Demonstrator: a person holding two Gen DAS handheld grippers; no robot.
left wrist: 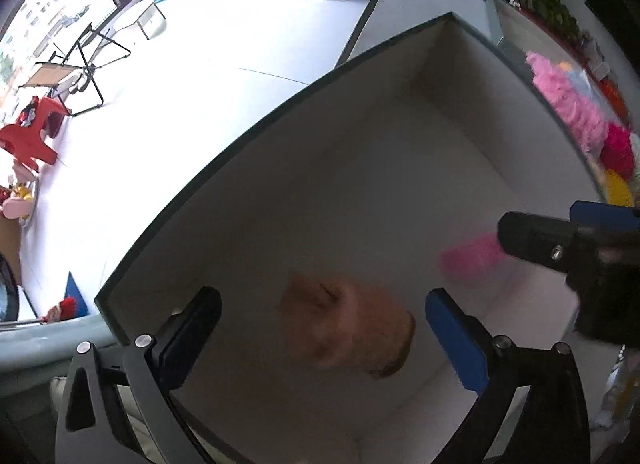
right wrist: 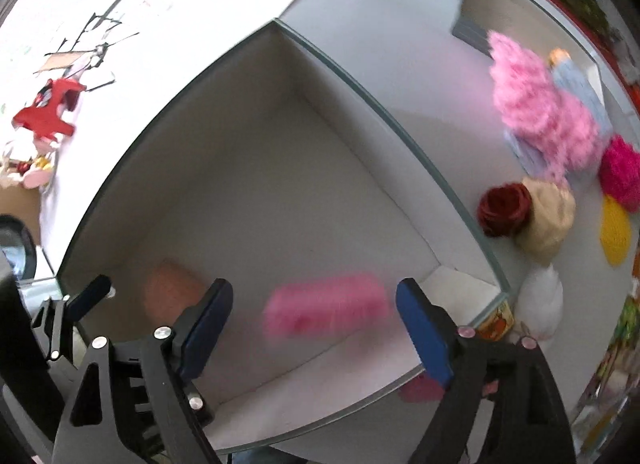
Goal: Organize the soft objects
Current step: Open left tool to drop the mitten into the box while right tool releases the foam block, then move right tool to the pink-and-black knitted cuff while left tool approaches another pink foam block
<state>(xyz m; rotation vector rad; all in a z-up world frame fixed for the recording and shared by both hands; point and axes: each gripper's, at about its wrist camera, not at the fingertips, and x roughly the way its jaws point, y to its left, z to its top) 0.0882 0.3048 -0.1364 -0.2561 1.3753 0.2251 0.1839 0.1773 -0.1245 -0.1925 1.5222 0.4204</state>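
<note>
White box [right wrist: 256,168], open top, sits on a grey counter [right wrist: 384,16]. Soft items are heaped along the counter's right edge: pink fluffy piece [right wrist: 536,104], beige cloth [right wrist: 550,216], dark red rosette [right wrist: 504,210].

Left gripper [left wrist: 324,328] points straight down into the box, jaws wide, nothing clamped. A blurred tan soft object [left wrist: 352,332] lies below and between them, near the box's front wall.

Right gripper [right wrist: 314,308] also points down, jaws wide. A blurred pink soft object [right wrist: 326,310] sits between the pads, untouched, toward the box's right front corner.
</note>
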